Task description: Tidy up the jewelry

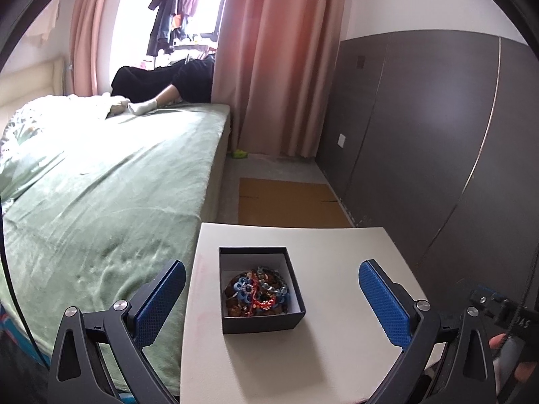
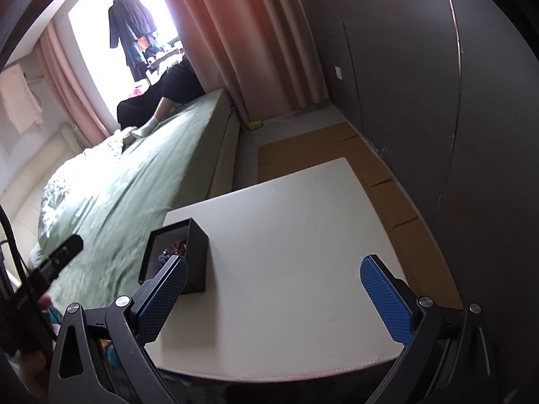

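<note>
Brimming square black box (image 1: 262,320), beaded jewelry (image 1: 257,291)

Tangled jewelry (image 1: 257,289) (pieces indistinguishable) fills box (image 1: 262,320).

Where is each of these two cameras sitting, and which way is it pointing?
Left wrist view: sits on the left gripper, looking forward between its open blue fingers at the black box of beaded jewelry; a bit of a hand shows at lower right.
Right wrist view: sits on the right gripper, open over the bare white table, box at left.
Both show the box, table, green bed and pink curtains.
</note>
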Available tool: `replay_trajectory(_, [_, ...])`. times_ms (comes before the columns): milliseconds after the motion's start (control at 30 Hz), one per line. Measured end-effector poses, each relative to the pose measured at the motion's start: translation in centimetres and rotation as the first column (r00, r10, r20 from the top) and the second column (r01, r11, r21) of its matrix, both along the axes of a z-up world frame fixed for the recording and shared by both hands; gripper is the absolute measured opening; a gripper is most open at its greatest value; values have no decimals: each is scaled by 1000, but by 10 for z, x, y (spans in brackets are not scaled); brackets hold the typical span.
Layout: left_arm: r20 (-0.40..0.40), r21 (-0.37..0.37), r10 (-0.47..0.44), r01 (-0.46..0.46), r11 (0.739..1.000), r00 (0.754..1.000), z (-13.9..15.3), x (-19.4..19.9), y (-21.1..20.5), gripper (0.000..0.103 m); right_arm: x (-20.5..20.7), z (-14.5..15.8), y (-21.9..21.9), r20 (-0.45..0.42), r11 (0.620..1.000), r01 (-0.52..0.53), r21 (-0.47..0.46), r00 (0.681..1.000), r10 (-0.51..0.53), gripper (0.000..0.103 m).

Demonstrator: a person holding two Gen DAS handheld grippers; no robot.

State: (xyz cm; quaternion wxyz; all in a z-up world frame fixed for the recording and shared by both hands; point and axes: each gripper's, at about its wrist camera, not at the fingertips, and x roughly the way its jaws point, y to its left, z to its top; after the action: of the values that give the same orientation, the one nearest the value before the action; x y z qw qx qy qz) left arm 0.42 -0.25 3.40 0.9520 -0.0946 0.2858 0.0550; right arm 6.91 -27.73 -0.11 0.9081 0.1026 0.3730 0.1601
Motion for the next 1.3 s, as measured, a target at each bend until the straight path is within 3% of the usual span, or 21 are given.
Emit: replay_trajectory(1300, [-7, -30, -17, 17, 999, 1000, -2, 2, 8, 102, -4, 0, -1, 14, 999, 21, -40, 1000, -20, 103])
